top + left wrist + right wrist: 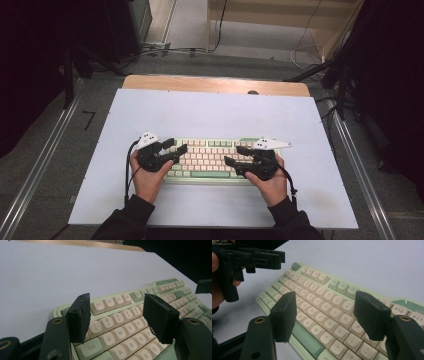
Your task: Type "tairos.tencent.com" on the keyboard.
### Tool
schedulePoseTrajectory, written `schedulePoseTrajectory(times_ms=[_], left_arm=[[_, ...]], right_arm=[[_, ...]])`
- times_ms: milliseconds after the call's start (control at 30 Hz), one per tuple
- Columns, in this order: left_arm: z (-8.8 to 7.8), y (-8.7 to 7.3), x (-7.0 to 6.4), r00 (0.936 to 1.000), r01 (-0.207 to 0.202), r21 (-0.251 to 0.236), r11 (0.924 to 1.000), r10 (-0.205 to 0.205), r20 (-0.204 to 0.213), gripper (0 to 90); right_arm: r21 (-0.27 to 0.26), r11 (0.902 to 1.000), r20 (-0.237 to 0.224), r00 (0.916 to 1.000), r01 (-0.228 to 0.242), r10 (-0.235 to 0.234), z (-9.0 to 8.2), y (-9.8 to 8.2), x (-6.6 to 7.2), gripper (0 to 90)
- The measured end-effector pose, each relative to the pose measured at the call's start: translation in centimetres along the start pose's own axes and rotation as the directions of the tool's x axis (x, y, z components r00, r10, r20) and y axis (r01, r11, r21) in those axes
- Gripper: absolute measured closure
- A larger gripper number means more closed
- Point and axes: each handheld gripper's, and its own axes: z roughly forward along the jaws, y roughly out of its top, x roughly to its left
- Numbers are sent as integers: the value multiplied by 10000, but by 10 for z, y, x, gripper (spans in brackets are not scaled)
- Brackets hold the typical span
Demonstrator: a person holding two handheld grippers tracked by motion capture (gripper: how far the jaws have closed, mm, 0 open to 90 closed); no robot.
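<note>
A pale green keyboard [207,160] with cream keys lies on the white table top, near its front edge. Over the keyboard's left end my left gripper [178,145] is open, its jaws pointing right. In the left gripper view the jaws [120,315] stand apart above the number and letter keys [110,302], with nothing between them. Over the right end my right gripper [232,154] is open and points left. Its jaws [324,312] hang empty above the letter keys [312,290]. The left gripper [279,260] shows farther off, held in a hand.
The white sheet [210,110] covers the table, with a wooden strip [215,84] along its far edge. Metal rails [40,165] run down both sides on the floor. Cables [165,49] and a wooden frame [280,20] lie beyond the table.
</note>
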Motion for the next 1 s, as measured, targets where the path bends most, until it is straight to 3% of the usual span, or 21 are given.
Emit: schedulePoseTrajectory(times_ms=[333, 600, 1000], left_arm=[[0, 0, 0, 10000, -1, 49, 10000, 1, 13, 398], [1, -1, -1, 10000, -26, 64, 10000, 26, -13, 398], [0, -1, -1, 10000, 7, 10, 10000, -7, 28, 399]], right_arm=[[288, 9979, -186, 9981, 584, -579, 2, -3, 9, 863], [675, 9946, -244, 9967, 790, -775, 10, -7, 14, 882], [1277, 9870, 71, 9951, 973, -990, 30, -16, 13, 881]])
